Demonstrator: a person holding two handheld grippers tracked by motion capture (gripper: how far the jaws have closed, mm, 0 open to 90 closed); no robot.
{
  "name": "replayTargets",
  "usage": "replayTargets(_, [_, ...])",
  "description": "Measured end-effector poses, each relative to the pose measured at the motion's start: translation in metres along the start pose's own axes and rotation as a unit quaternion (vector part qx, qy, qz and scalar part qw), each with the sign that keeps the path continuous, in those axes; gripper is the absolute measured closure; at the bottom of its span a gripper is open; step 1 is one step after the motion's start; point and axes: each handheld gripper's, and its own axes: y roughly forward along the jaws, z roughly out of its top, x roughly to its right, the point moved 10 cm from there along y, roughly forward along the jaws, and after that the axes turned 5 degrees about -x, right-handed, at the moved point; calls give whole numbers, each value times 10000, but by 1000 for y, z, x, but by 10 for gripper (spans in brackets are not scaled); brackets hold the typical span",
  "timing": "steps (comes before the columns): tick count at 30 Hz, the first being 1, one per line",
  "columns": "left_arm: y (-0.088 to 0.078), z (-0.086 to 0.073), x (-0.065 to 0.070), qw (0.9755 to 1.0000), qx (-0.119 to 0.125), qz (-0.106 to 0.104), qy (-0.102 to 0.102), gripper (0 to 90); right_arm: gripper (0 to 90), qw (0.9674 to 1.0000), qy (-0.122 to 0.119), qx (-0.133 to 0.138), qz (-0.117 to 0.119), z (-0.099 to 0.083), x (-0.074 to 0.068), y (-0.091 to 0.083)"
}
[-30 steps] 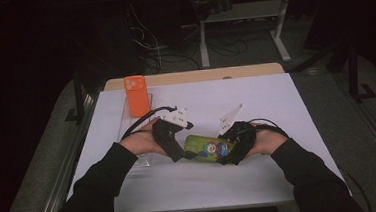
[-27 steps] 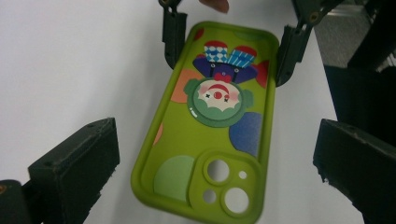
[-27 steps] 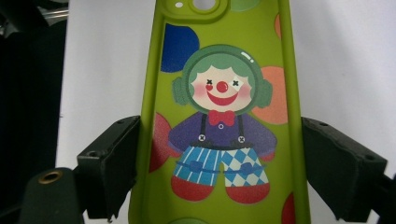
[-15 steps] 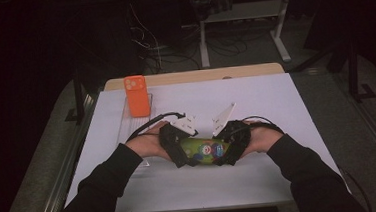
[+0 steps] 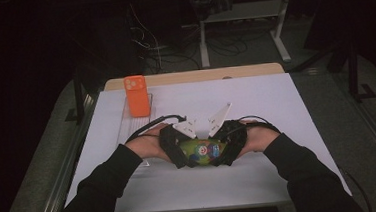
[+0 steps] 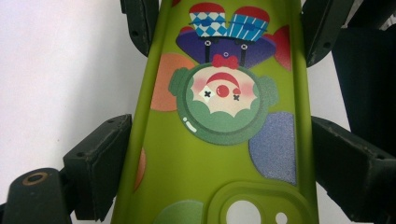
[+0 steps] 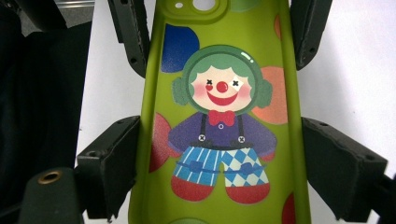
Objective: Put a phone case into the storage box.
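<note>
Near the front edge of the white table top (image 5: 276, 100), at about 6 o'clock of the sheet: green clown phone case (image 5: 202, 152), lying flat, printed back up. Left gripper (image 5: 181, 151) at its 9 o'clock end, right gripper (image 5: 225, 151) at its 3 o'clock end, both over the same case. Left jaws just now closing in, case between them, pads (image 6: 100, 163) standing beside the case's long edges at the camera-cutout end; firm contact not certain. Right jaws flanking the trouser end of the printed clown, pads (image 7: 114, 161) close against both long edges; pressing or merely beside, cannot tell. Orange phone (image 5: 137, 95) upright on a clear stand (image 5: 136, 120) at 10 o'clock, well apart from the case. Open white surface from 12 to 3 o'clock, reaching the far and right edges; narrower free strip at 6 o'clock between forearms and front edge. Bare wooden strip (image 5: 199, 76) along the far edge at 12 o'clock. Beyond the table, dark floor with loose cables (image 5: 162, 47) and a light-coloured desk frame (image 5: 242, 17) at 12 o'clock.
</note>
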Motion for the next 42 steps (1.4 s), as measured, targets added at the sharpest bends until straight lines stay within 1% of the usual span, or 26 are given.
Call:
replayTargets(2, [0,0,0,10000,9,-23,4,117,151,10000,-27,-25,-32,0,1,0])
replayTargets(5, [0,0,2,10000,6,-70,0,124,151,10000,-28,-13,-10,0,0,0])
replayTargets(11, [1,0,5,9999,-42,-129,17,141,148,9999,27,-31,164,-1,-4,1])
replayTargets(13, [1,0,6,9999,-63,-138,20,145,146,9999,-4,-41,141,-1,-3,1])
replayTargets(14, [1,0,6,9998,-69,-167,2,147,144,9998,-4,-69,163,-2,-4,1])
replayTargets(15, [1,0,6,9999,-85,-144,3,148,143,9998,16,-93,199,-3,-4,1])
replayTargets(17, [1,0,7,9998,-90,-163,-13,149,136,9998,-9,-80,162,-2,-5,2])
replayTargets(19, [0,-2,7,9999,-121,-118,2,150,116,9998,23,-113,190,-3,-5,2])
replayTargets(21, [-1,-3,7,9998,-100,-128,-69,150,85,9998,59,-83,160,-4,-4,1])
replayTargets(23, [-2,-5,6,9999,-105,-73,-109,150,67,9998,114,-6,132,-4,-3,-1])
replayTargets(24, [-3,-6,5,9998,-113,-42,-135,150,61,9998,182,33,94,-4,-2,-3])
replayTargets(25, [-5,-8,2,9997,-215,7,-85,150,59,9995,305,51,95,-5,-2,-6])
replayTargets(26, [-5,-9,3,9997,-187,9,-169,150,55,9994,346,96,22,-5,0,-9])
replayTargets(27, [-4,-8,2,9995,-141,62,-265,150,55,9990,424,133,-18,-6,1,-11])
replayTargets(28, [-4,-8,1,9992,-107,104,-371,151,49,9985,498,185,-125,-7,5,-13])
replayTargets(30, [-4,-10,0,9987,-128,131,-473,151,44,9968,723,278,-180,-9,10,-17])
replayTargets(31, [-4,-13,-2,9983,-213,178,-514,151,44,9964,755,315,-198,-11,12,-18])
replayTargets(32, [-3,-13,-2,9976,-190,265,-609,151,43,9952,889,330,-261,-14,14,-19])
replayTargets(34, [-1,-15,-3,9964,-240,371,-719,151,44,9934,1022,412,-330,-18,17,-21])
replayTargets(35, [0,-16,-4,9955,-283,444,-786,151,46,9934,967,490,-381,-18,20,-22])
replayTargets(36, [1,-16,-4,9948,-295,467,-851,150,53,9915,1119,526,-407,-21,21,-23])
replayTargets(37, [2,-17,-4,9940,-302,510,-918,150,51,9905,1204,524,-404,-23,21,-23])
replayTargets(38, [3,-16,-4,9925,-247,533,-1074,151,50,9902,1215,521,-440,-26,23,-24])
replayTargets(39, [2,-16,-5,9918,-267,588,-1100,151,46,9884,1339,534,-489,-28,24,-24])
replayTargets(41, [1,-17,-8,9902,-292,699,-1172,150,36,9867,1438,514,-563,-32,26,-24])
replayTargets(42, [1,-17,-10,9894,-328,743,-1202,151,48,9849,1511,542,-646,-33,28,-25])
